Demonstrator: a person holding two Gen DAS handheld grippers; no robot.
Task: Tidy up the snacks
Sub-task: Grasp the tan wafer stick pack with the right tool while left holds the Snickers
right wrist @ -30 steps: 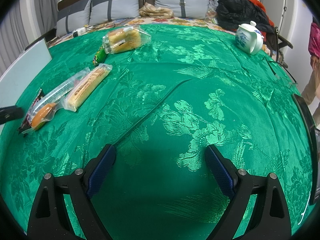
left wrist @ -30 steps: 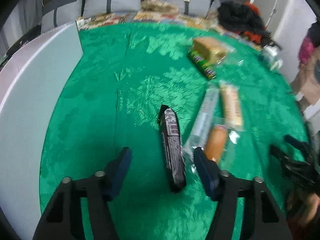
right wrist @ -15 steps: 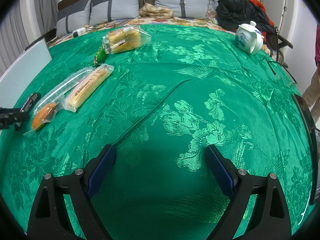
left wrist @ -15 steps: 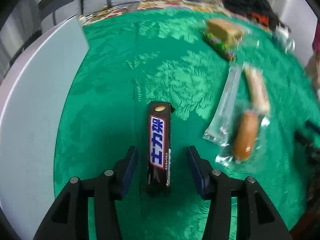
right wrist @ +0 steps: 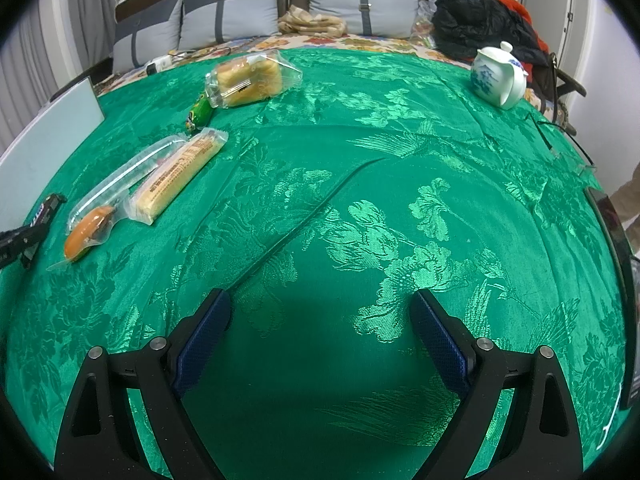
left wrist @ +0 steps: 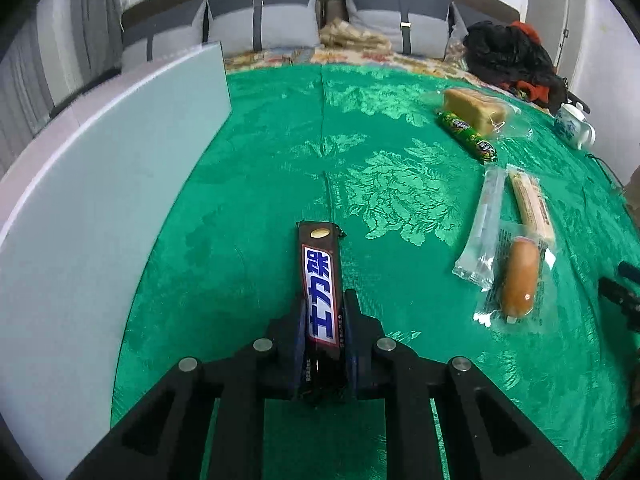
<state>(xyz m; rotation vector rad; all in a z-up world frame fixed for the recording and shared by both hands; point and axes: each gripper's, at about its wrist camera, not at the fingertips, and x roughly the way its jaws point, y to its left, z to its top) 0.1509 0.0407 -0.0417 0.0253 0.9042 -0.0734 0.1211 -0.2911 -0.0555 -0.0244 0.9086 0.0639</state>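
My left gripper (left wrist: 323, 312) is shut on a dark chocolate bar (left wrist: 320, 276) with a blue and white label, gripping its near end; the bar points away over the green tablecloth. To its right lie a sausage in clear wrap (left wrist: 518, 278), a clear tube pack (left wrist: 482, 224), a beige biscuit bar (left wrist: 530, 204), a green candy roll (left wrist: 466, 136) and a wrapped cake (left wrist: 474, 110). My right gripper (right wrist: 320, 320) is open and empty above bare cloth. In its view the sausage (right wrist: 86, 232), biscuit bar (right wrist: 180, 174), cake (right wrist: 246, 78) and the held bar (right wrist: 46, 210) show at left.
A large pale grey board (left wrist: 92, 184) stands along the table's left side. A white and blue teapot (right wrist: 498, 78) stands at the far right. Pillows (right wrist: 224, 16) and dark clothes (right wrist: 480, 24) lie beyond the table. A black cable (right wrist: 560, 136) runs along the right edge.
My left gripper has closed from wide open onto the chocolate bar, which turned label-up and lined up between the fingers. The right gripper has not moved.
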